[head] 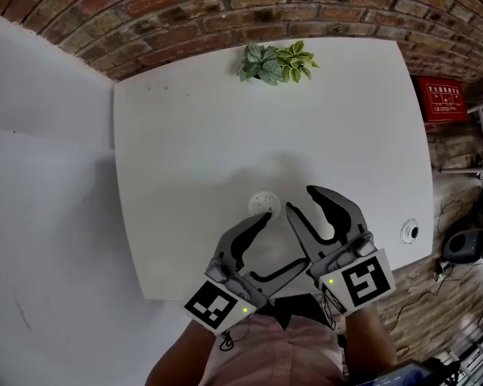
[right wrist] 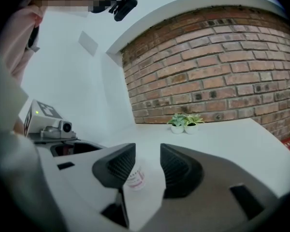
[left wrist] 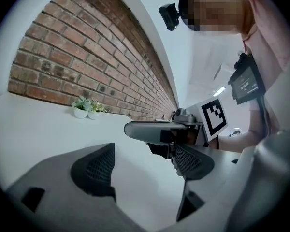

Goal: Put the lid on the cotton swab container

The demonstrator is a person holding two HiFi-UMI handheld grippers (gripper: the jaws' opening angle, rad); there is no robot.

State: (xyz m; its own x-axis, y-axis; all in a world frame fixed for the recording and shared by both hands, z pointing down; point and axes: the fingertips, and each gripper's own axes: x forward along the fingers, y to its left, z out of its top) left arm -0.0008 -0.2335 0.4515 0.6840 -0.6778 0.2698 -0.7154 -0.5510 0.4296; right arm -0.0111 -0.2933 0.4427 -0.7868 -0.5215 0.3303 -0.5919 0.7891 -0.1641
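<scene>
Right gripper view: R tongs (right wrist: 147, 166) apart, swab container (right wrist: 135, 179) beyond; L tongs (left wrist: 145, 156) wide

The worktop (head: 185, 135) is white, smooth and matt. The wall (head: 185, 6) is rough red brick with pale mortar. The left claw (left wrist: 142, 168) and right claw (right wrist: 147, 166) are matt grey plastic, with black, finely ribbed pads (right wrist: 117, 164). The container (right wrist: 135, 178) looks like pale, smooth plastic.

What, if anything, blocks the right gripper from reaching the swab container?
Probably nothing, so likely yes. The container stands close ahead of the right gripper, showing in the gap between its open jaws and slightly to their left, with only bare table around it.
</scene>
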